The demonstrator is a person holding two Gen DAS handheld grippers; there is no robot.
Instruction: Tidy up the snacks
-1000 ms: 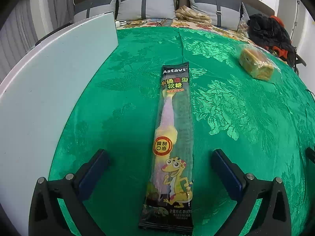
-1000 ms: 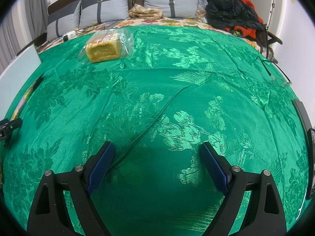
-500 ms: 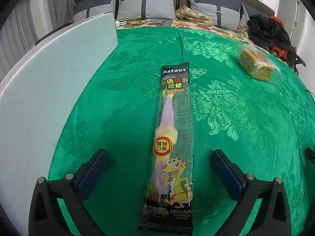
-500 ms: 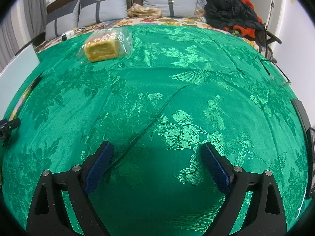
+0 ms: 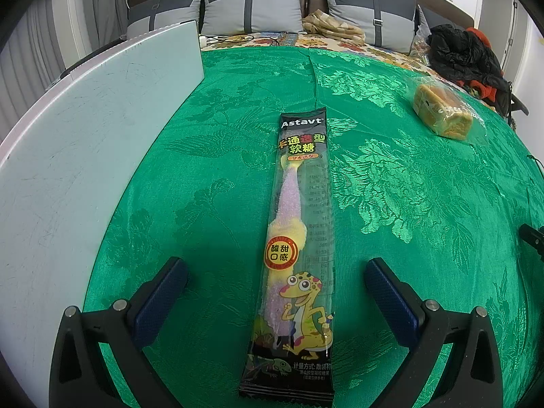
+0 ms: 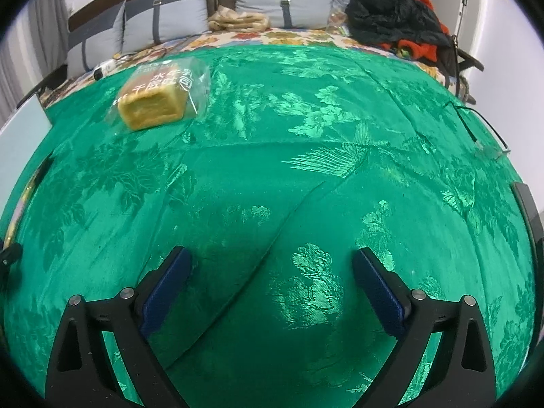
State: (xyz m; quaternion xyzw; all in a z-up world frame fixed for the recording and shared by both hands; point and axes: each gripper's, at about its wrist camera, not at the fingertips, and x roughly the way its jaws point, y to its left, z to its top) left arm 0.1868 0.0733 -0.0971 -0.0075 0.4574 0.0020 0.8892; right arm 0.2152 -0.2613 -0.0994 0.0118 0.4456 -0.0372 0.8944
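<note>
Two snacks are seen in the left wrist view, both lying on the green patterned cloth (image 5: 210,176) that covers the bed. The long candy packet (image 5: 299,248) is laid flat, lengthwise along the line of sight, with its near end at the bottom edge of the picture. The left claw (image 5: 275,289) is held low over it with the fingers spread wide, one on each side of the packet and apart from it, so nothing is pinched. This placing is judged to be a preparation for closing across the narrow width of the packet. A pale board (image 5: 81,142) is seen along the left edge of the cloth; it may be the place where the snacks are to be collected, but this cannot be told. The wrapped bread (image 5: 442,115) lies well apart, toward the far right corner of the cloth.

In the right wrist view the right claw (image 6: 272,289) is also spread and holds nothing; only bare cloth with a fold is found between its fingers. The wrapped bread (image 6: 159,102) is seen toward the far left corner of the cloth, well apart from the claw, with its clear wrapper loose around it. It is judged that the right claw waits while the candy is handled first. Pillows (image 6: 299,3) and dark clothes (image 6: 391,17) are seen at the head of the bed.
</note>
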